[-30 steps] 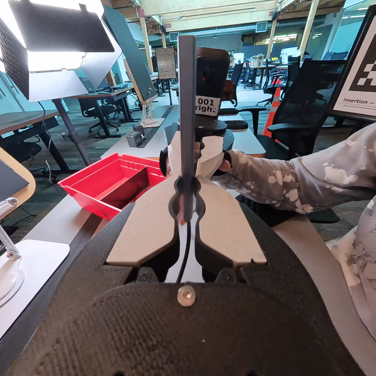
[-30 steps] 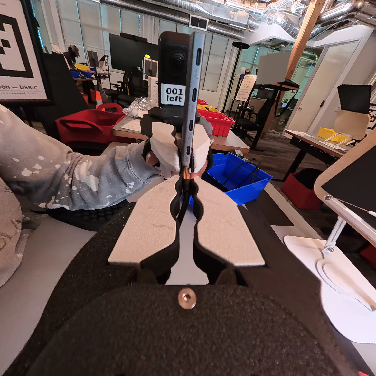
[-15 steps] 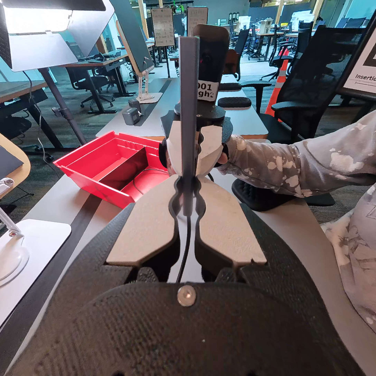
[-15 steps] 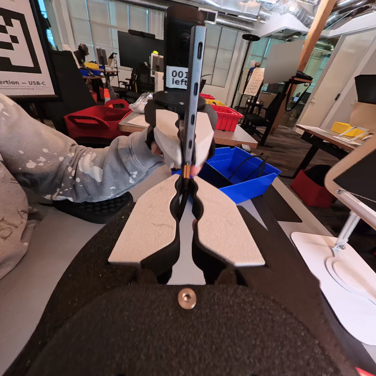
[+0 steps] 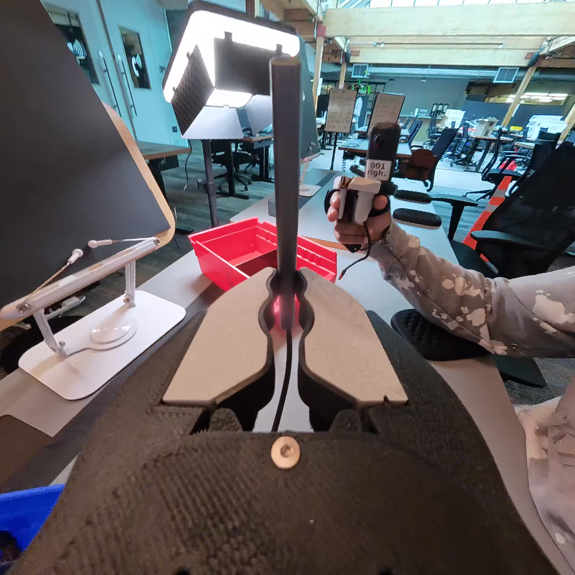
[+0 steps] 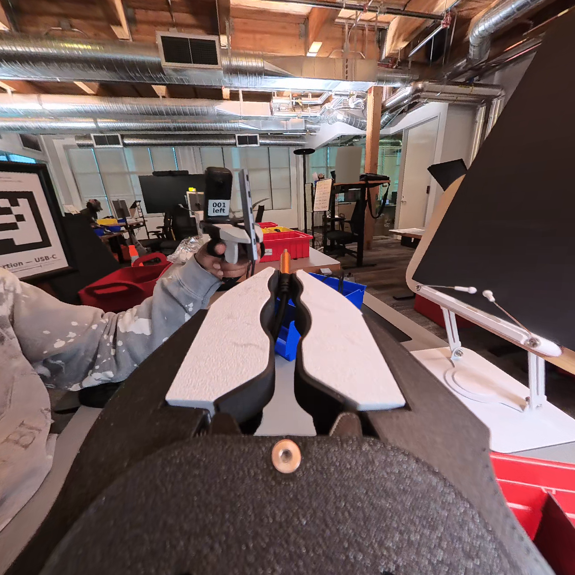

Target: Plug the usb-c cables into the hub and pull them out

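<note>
My left gripper [image 5: 284, 280] is shut on the lower end of a slim grey hub [image 5: 284, 174], which stands upright out of the fingers; its black lead [image 5: 284, 370] runs back between them. My right gripper [image 6: 284, 275] is shut on a black usb-c cable [image 6: 280, 308] whose orange plug [image 6: 284, 259] sticks out past the fingertips, free in the air. The plug is apart from the hub [image 6: 249, 214], which shows farther off to the left in the left gripper [image 6: 236, 241]. In the left wrist view the right gripper [image 5: 357, 202] is off to the right, the cable's loose end [image 5: 351, 267] hanging below it.
A red bin [image 5: 249, 252] sits on the grey table [image 5: 357, 280] behind the hub, a blue bin [image 6: 336, 286] behind the plug. White stands [image 5: 102, 339] [image 6: 485, 382] hold tilted black boards at either side. A black wrist pad [image 5: 435, 339] lies under the person's sleeve [image 5: 466, 305]. Left tips to right tips: about 20 cm.
The plug was in the hub's lower port with the grippers nose to nose. Now the grippers have drawn apart and the plug is out of the hub.
</note>
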Tool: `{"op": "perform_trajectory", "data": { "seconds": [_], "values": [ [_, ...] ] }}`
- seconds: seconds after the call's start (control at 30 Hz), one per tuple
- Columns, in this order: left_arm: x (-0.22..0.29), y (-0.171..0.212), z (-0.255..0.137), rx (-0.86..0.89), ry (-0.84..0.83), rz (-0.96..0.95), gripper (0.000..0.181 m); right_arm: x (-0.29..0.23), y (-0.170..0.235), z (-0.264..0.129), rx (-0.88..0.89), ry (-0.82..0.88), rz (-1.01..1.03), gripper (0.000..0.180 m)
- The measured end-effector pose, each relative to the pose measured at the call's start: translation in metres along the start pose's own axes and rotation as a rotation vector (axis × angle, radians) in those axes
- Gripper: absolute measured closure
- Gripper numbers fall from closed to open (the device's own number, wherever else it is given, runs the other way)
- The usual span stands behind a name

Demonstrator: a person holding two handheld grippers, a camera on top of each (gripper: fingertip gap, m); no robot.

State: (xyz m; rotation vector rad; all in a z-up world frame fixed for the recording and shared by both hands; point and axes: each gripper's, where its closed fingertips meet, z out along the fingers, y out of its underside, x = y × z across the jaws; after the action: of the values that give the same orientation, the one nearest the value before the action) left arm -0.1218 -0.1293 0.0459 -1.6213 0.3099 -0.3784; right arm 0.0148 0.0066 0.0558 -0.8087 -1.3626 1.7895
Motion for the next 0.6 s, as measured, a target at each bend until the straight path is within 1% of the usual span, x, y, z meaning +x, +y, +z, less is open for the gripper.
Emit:
{"op": "perform_trajectory", "data": {
  "seconds": [0.1, 0.23, 0.4, 0.5, 0.6],
  "values": [
    [-0.004, 0.009, 0.005, -0.041, -0.019, 0.006, 0.17, 0.009, 0.003, 0.005, -0.05, 0.031, -0.018, 0.172],
    [-0.007, 0.016, 0.01, -0.072, -0.03, 0.013, 0.17, 0.041, 0.006, 0.018, -0.212, 0.111, -0.078, 0.172],
    [-0.009, 0.022, 0.016, -0.097, -0.036, 0.023, 0.17, 0.097, -0.02, 0.038, -0.288, 0.258, -0.218, 0.173],
    [-0.01, 0.024, 0.017, -0.109, -0.04, 0.032, 0.17, 0.13, -0.029, 0.03, -0.297, 0.362, -0.289, 0.172],
    [-0.01, 0.025, 0.017, -0.111, -0.037, 0.033, 0.17, 0.145, -0.006, 0.009, -0.371, 0.403, -0.261, 0.172]
  ]
}}
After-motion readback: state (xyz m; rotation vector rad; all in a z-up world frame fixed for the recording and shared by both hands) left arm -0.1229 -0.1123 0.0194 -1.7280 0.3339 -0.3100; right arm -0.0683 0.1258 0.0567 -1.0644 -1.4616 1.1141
